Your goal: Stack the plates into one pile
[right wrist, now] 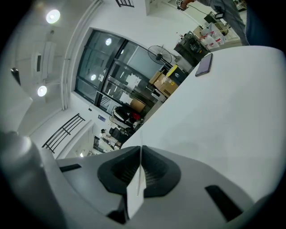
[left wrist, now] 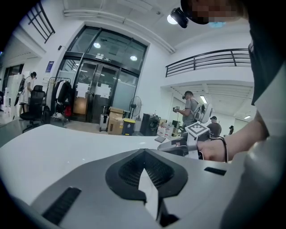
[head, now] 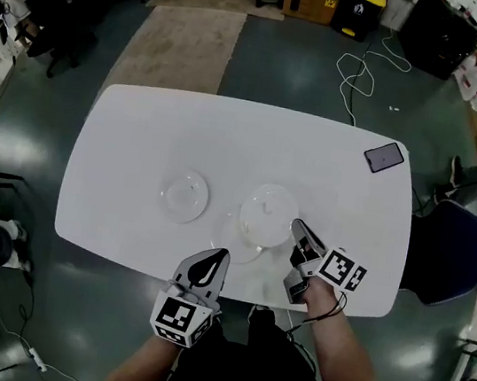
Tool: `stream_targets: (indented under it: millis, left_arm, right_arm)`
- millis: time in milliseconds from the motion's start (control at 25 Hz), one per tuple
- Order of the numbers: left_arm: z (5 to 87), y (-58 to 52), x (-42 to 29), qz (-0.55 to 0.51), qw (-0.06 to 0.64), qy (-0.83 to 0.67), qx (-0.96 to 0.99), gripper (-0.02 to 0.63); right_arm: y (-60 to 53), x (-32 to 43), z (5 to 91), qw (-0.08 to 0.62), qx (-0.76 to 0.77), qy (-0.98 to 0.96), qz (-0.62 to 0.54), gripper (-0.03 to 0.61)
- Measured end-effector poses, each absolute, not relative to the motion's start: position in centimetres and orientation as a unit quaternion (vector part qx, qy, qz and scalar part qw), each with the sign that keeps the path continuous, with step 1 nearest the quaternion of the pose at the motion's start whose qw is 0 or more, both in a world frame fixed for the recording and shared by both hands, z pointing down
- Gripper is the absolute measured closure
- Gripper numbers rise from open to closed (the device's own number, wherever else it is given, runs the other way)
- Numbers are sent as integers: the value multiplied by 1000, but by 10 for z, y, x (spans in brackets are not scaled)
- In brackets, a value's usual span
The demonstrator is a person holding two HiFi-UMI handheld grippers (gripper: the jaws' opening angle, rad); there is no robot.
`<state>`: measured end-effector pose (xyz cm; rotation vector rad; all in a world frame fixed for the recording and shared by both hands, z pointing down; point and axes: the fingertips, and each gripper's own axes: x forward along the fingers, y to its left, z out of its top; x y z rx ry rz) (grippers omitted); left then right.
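Both jaws were shut over the white table (head: 138, 142).
In the head view, a lone plate (head: 185, 195) of clear glass lay on the left, and a small pile of plates (head: 266, 215) sat near it. The right gripper (head: 301, 233) was just beside the pile. The left gripper (head: 217, 258) was at the near edge. In the left gripper view, its jaws were pressed together with nothing between them. In the right gripper view, its jaws were pressed together too, and a phone (right wrist: 204, 64) lay far across the table.

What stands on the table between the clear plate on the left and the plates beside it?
Nothing visible: only bare table separates the left plate from the right plates. The phone lies far off.
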<state>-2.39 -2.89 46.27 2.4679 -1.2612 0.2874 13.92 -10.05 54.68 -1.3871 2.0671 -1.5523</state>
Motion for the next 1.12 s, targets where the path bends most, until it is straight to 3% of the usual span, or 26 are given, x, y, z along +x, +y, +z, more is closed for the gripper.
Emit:
stream_targets:
  millis: [1120]
  left_arm:
    - [476,-15,-94,115,181,-432,876,597]
  right_arm:
    - [-68,68,577,94,-479,677,-550,552]
